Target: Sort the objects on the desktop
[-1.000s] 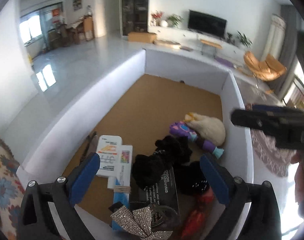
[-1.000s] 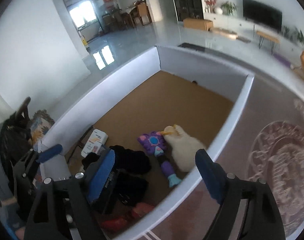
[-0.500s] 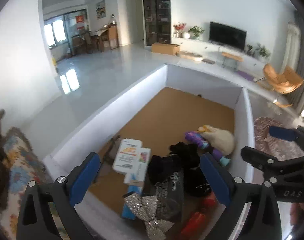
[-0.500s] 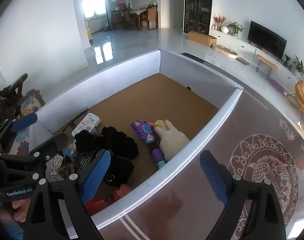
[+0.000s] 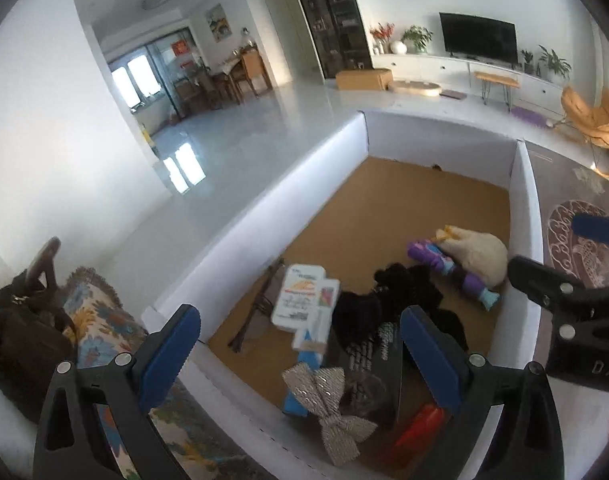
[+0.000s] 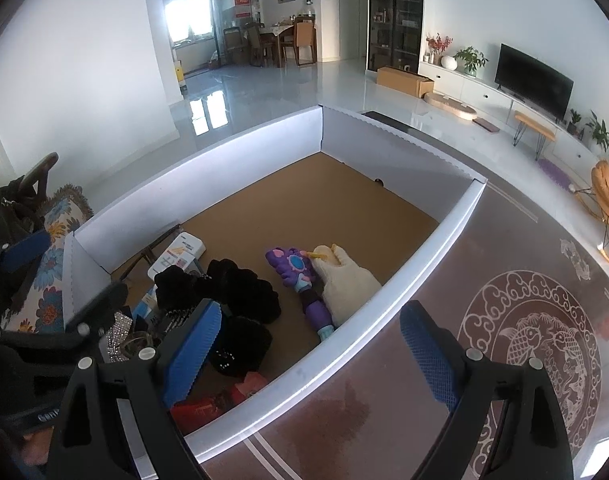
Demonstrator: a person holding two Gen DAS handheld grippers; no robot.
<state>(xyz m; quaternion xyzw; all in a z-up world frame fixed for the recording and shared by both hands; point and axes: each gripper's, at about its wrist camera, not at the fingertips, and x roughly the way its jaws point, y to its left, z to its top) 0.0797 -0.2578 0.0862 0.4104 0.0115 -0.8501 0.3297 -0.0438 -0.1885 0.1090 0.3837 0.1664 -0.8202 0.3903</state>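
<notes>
A white-walled box point(image 5: 524, 208) with a cork floor holds the objects. Near its front lie white packs point(image 5: 304, 296), a black fluffy item point(image 5: 384, 296), a silver bow point(image 5: 332, 396) and a red item point(image 5: 416, 432). A purple toy point(image 6: 292, 268) lies against a cream glove point(image 6: 344, 280) by the right wall. My left gripper point(image 5: 298, 354) hovers open above the front corner, holding nothing. My right gripper point(image 6: 308, 354) is open and empty over the box's right wall point(image 6: 424, 248). Each gripper shows at the edge of the other's view.
A flowered cushion point(image 5: 96, 320) and a brown bag point(image 5: 20, 320) sit left of the box. To its right lies a dark rug with a fish pattern point(image 6: 536, 340). A thin dark stick point(image 5: 260, 304) lies by the left wall. The box's far half shows bare cork.
The left gripper has risen and tilted up, so the box looks smaller and lower. The right gripper shifted sideways over the right wall, bringing more rug into view; its jaws stand slightly wider.
</notes>
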